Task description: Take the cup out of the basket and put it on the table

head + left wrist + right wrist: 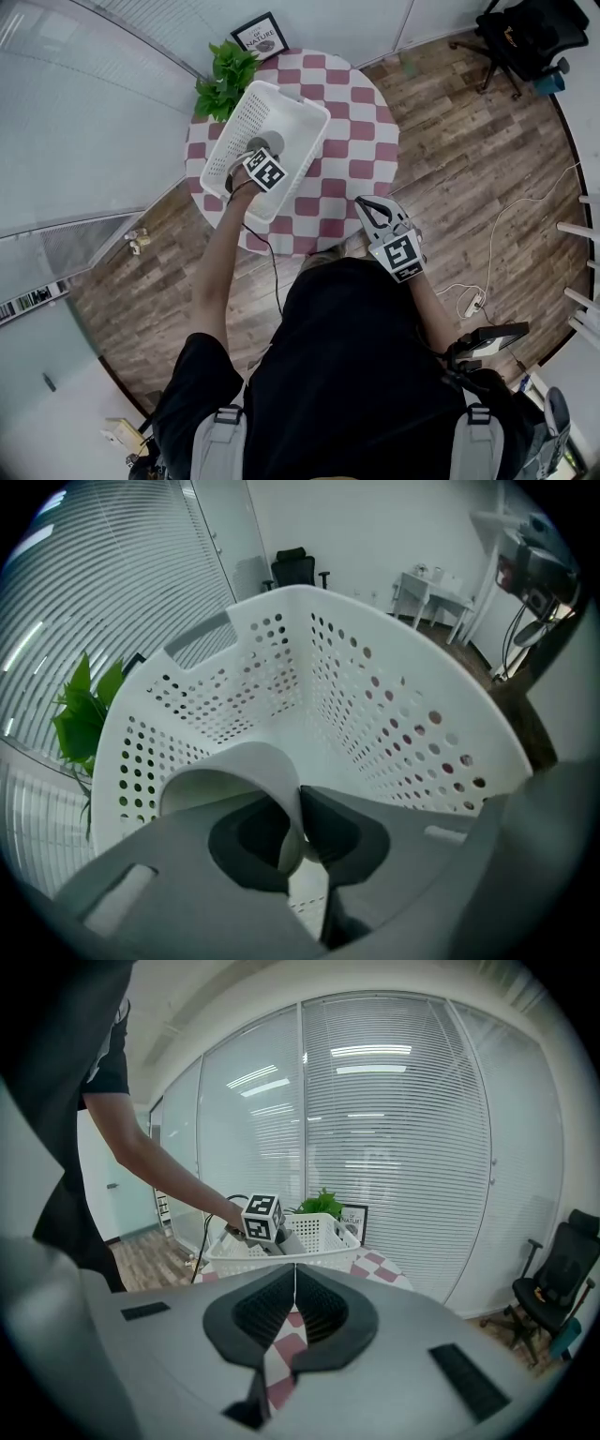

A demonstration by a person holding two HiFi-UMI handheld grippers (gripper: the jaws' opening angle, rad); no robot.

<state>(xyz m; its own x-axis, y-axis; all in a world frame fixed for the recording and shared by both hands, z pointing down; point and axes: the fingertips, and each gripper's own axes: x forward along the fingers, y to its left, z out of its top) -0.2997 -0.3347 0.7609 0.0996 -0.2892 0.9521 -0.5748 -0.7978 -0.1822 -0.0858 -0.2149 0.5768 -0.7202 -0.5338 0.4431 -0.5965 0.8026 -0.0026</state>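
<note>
The left gripper [300,808] reaches steeply down into the white perforated basket [286,117], which stands at the upper left of the round table [361,122] with its red and white checked cloth. In the left gripper view, at lower centre, the jaws stand narrow, pinched on the thin wall of the white cup [246,766], one jaw inside the cup's mouth and the other outside it. The cup is within the basket's walls, tipped so that its open mouth faces the camera; whether its base touches the basket's floor cannot be told. The right gripper [293,1283] hangs at the table's lower right edge in the head view, well apart from the basket, its jaws closed together with nothing between them and only checked cloth visible through the slit below. A green plant [223,80] stands just beside the basket at the upper left, with a framed picture [260,37] behind it near the top of the frame. A black office chair [525,37] stands on the wooden floor [469,169] at the upper right.
</note>
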